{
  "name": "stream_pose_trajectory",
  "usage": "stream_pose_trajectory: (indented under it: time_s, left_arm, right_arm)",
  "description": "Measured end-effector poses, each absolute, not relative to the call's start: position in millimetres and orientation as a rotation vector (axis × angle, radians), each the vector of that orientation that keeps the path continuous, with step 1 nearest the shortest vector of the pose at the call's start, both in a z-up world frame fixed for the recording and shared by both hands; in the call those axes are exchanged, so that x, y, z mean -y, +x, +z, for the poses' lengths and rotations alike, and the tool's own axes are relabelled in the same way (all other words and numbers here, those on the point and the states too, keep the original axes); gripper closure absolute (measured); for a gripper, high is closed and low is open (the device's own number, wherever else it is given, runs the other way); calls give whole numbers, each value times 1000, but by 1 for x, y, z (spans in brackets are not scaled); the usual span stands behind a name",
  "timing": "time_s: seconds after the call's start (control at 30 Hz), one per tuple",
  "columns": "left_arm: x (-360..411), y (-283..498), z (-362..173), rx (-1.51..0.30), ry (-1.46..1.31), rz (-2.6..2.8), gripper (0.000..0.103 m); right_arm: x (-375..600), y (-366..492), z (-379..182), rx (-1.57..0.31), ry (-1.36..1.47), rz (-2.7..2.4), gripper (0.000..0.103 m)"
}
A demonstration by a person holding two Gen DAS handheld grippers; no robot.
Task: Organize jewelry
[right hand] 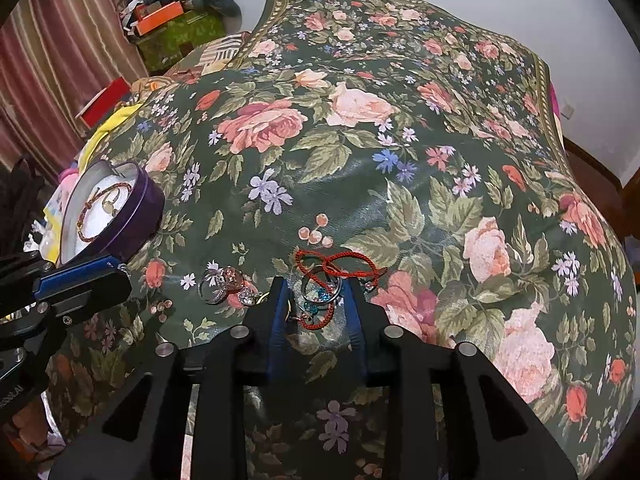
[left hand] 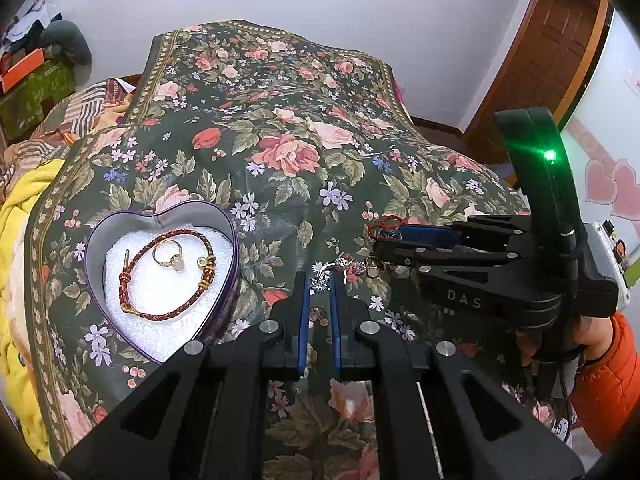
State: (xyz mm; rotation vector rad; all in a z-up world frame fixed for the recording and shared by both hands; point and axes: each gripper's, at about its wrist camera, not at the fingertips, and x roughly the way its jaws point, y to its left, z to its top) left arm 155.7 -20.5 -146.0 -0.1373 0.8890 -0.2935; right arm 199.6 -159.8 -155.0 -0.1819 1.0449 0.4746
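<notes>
- The left tongs (left hand: 320, 284) stand a little apart, with nothing between them, just before a small pile of rings (left hand: 344, 268) on the floral cloth (left hand: 288, 184).
- The right tongs (right hand: 316, 300) are spread wide around a red cord with blue stones and rings (right hand: 320, 292), not pressing it.
- A heart-shaped tin (left hand: 160, 280) lies near the left edge of the surface; inside are a braided red bracelet (left hand: 168, 276) and a gold ring (left hand: 170, 258).
- Farther on, the cloth is bare up to the wall (left hand: 360, 8).
</notes>
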Motion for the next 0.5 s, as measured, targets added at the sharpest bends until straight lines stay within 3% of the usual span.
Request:
stream_pose_trajectory:
  time_s: [0.2, 0.33, 0.5]
  left_arm:
    - [18, 156, -145, -887, -142, -288, 95]
    - [17, 153, -141, -878, -143, -285, 95]
    - [16, 148, -132, -861, -140, -280, 95]
  right_arm:
    - [155, 201, -155, -1015, -218, 464, 76]
    - [155, 202, -154, -1000, -213, 457, 84]
    - [159, 195, -141, -969, -187, 469, 84]
